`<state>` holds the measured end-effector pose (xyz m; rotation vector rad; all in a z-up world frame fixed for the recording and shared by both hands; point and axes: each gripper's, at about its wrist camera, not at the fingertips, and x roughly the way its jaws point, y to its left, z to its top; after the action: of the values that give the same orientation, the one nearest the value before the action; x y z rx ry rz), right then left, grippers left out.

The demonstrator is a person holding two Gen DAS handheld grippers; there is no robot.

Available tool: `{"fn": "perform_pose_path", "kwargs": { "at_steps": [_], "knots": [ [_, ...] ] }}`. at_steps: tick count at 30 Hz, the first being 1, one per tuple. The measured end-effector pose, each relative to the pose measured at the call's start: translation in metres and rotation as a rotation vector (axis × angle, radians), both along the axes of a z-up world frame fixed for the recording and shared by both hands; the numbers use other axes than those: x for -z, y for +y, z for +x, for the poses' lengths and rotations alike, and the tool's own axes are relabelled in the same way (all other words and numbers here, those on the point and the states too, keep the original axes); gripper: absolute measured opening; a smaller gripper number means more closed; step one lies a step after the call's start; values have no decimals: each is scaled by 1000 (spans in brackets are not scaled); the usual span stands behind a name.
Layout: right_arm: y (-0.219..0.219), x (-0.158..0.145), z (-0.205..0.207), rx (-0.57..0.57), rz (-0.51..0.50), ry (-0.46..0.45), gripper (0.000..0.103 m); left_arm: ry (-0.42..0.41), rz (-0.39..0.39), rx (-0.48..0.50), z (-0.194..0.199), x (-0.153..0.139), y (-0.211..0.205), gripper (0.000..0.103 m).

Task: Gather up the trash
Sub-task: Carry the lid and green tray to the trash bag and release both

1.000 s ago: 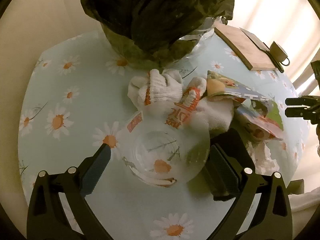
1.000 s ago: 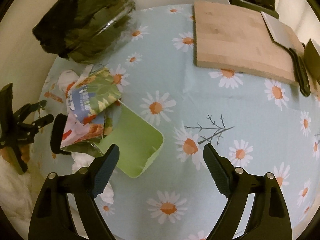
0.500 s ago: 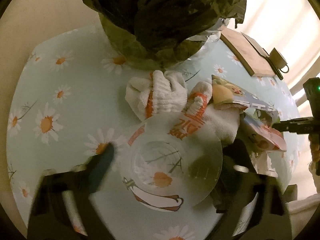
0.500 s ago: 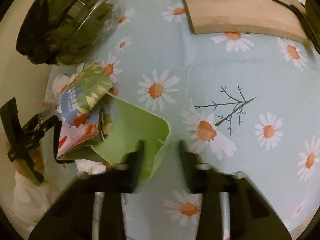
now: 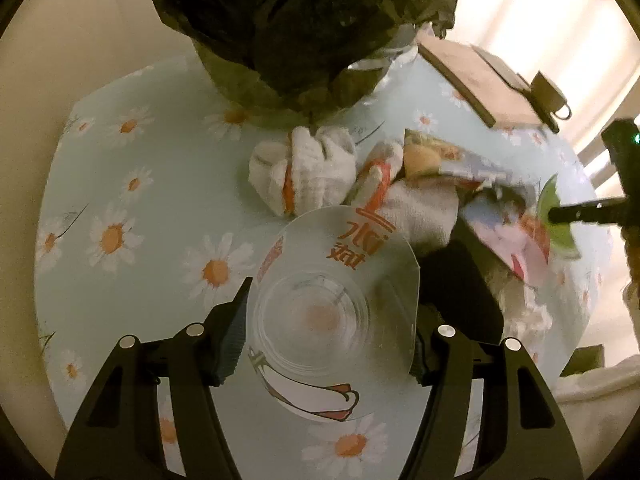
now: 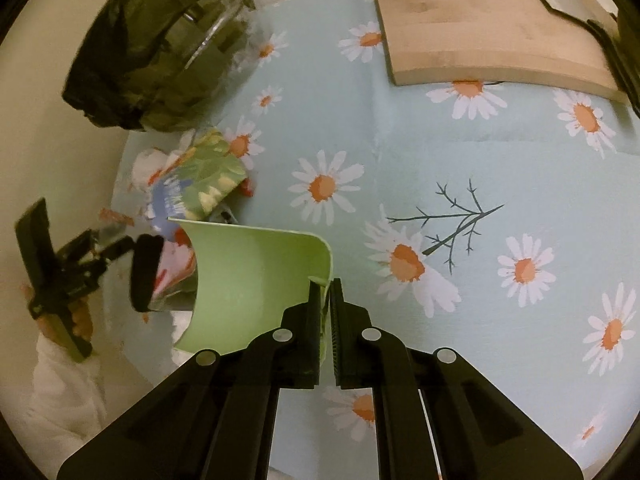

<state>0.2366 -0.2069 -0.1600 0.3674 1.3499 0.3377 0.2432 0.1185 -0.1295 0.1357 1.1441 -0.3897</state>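
1. On the table [image 6: 400,128], daisy-print cloth: a litter pile of tissues [image 5: 308,176], printed wrappers [image 5: 472,172] and other scraps, lying just in front of the bag.
2. Bag [image 5: 304,20]: black liner over a clear bin, standing at the far edge of the table; mouth not visible from either view.
3. Left gripper [image 5: 328,320]: pads set against the 2 sides of a clear cup [image 5: 316,316] with red print, seen down its mouth. The left pad touches the wall; the right pad is partly hidden behind the rim, so the clamp is judged, not certain.
4. Right gripper [image 6: 326,300]: fingers nearly together, pinching the corner of a green card [image 6: 256,280], which curls upward from the pile; its far edge lies against the wrappers.
5. Bystanders: board [image 6: 480,28] and a mug [image 5: 548,92] at the far side, well apart from the litter.
6. Step in hand, as judged: 2 pickups under way at once, cup on the left and card on the right, neither in the bag.
7. Next move calls for: lifting each clear of the pile without dragging tissues, carrying to the bag mouth, then releasing over it. The thin cup may buckle under squeeze; the card may slip from a corner grip.
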Motion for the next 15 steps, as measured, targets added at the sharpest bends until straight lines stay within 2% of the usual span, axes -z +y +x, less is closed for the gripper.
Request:
{"fn": "perform_pose_path", "kwargs": {
  "at_steps": [5, 15],
  "knots": [
    [-3, -9, -1, -39, -17, -45, 5, -5, -14, -11, -15, -9, 2, 64],
    [-40, -44, -10, -57, -67, -131, 5, -53, 18, -49, -59, -29, 9, 64]
  ]
}}
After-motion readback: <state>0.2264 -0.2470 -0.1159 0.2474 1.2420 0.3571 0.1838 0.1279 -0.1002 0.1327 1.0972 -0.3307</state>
